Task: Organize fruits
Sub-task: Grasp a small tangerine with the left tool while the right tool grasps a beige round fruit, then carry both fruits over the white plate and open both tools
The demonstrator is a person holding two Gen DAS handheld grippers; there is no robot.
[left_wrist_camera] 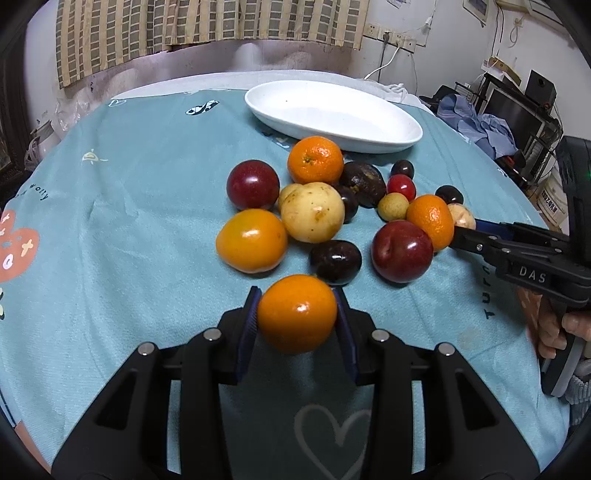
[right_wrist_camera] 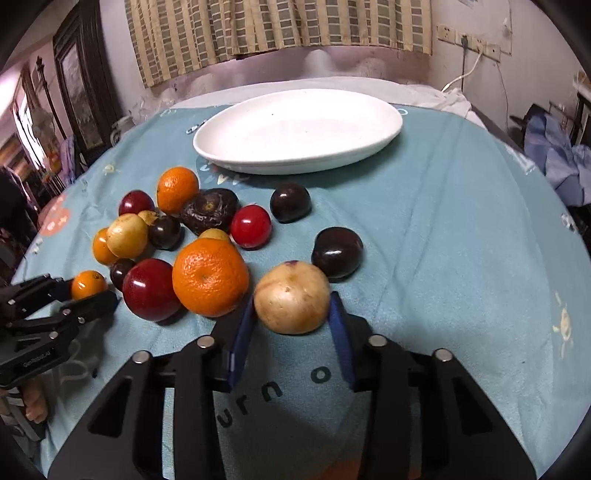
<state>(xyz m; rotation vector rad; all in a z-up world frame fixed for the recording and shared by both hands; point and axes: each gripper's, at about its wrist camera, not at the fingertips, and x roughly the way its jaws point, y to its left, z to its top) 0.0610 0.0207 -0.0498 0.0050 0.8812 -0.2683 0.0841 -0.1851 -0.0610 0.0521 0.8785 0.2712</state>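
Teal cloth (right_wrist_camera: 443,229) covered the worktop, with a striped curtain (right_wrist_camera: 280,33) hanging on the wall behind it and a white oval dish (right_wrist_camera: 369,147) standing bare at the far side.

My left tool (left_wrist_camera: 297,314) pinched a small orange (left_wrist_camera: 297,314) between its blue pads, just above the cloth and near the front of the fruit cluster. My right tool (right_wrist_camera: 291,314) had its pads against both sides of a pale yellow fruit (right_wrist_camera: 291,297), which sat at the near edge of the pile.

Obstructions around the right tool: a large orange (right_wrist_camera: 210,277) lay just beside its left pad, with a red plum (right_wrist_camera: 151,290) touching that orange. A dark plum (right_wrist_camera: 337,253) sat just behind the pale fruit. Between the pile and the dish stood another dark plum (right_wrist_camera: 290,202) and a red cherry tomato (right_wrist_camera: 251,226).

Obstructions around the left tool: a dark plum (left_wrist_camera: 335,261) and an orange tomato (left_wrist_camera: 252,240) lay directly ahead, and a potato (left_wrist_camera: 312,211) behind them.

Limits of view: several small fruits in the cluster were half hidden behind larger ones. From the left wrist view, the right tool's tips were masked by the fruit. Whether the pale fruit rested on the cloth could not be determined.
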